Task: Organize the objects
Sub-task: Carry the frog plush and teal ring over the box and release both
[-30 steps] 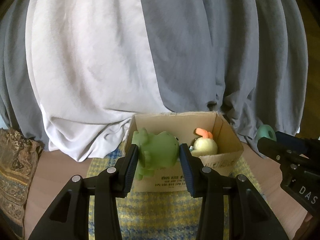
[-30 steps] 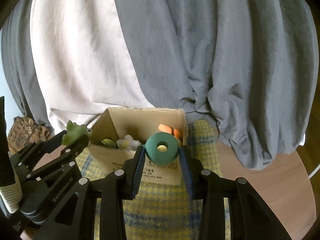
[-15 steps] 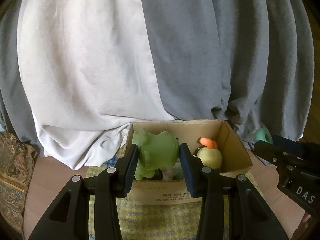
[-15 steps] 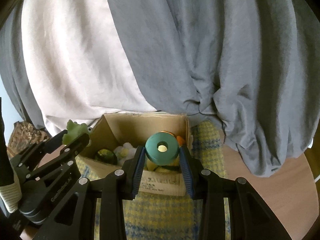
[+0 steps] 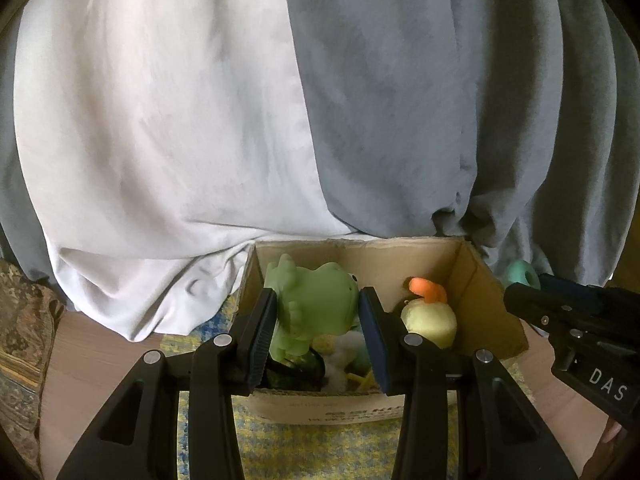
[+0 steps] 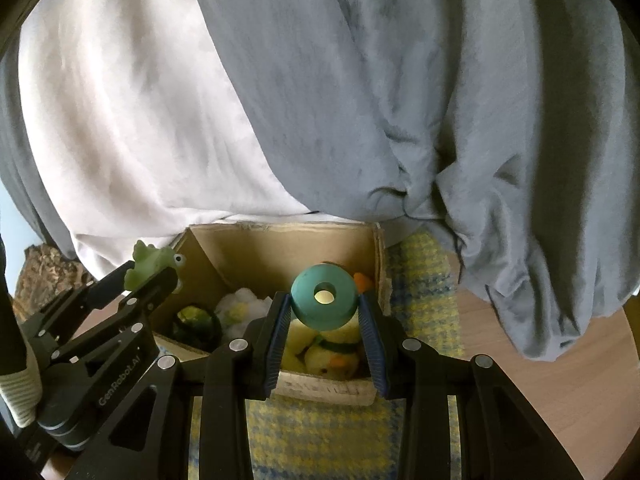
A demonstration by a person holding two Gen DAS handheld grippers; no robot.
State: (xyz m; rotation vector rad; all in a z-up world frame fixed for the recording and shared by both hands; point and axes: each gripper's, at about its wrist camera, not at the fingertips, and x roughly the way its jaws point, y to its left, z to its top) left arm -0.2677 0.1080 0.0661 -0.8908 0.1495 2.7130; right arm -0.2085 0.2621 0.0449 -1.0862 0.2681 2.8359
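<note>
Both grippers are loaded and hovering at the cardboard box [image 5: 472, 276]. The left gripper [image 5: 318, 334] has its fingers clamped on a green frog toy [image 5: 316, 300], and the right gripper [image 6: 324, 328] is squeezed onto a teal ring [image 6: 323, 296], held upright over the box's right side.

To drop these cleanly, each toy should probably be fully past the near wall before the fingers let go, frog toward the left, ring toward the right, so neither bounces off the rim or the yellow duck plush [image 5: 430, 320] already inside.

The left wrist view shows the duck's orange beak and the frog's body. The right wrist view hides most of the duck behind the ring, but shows the frog's eye and the checkered cloth [image 6: 424, 272] beyond the box.
</note>
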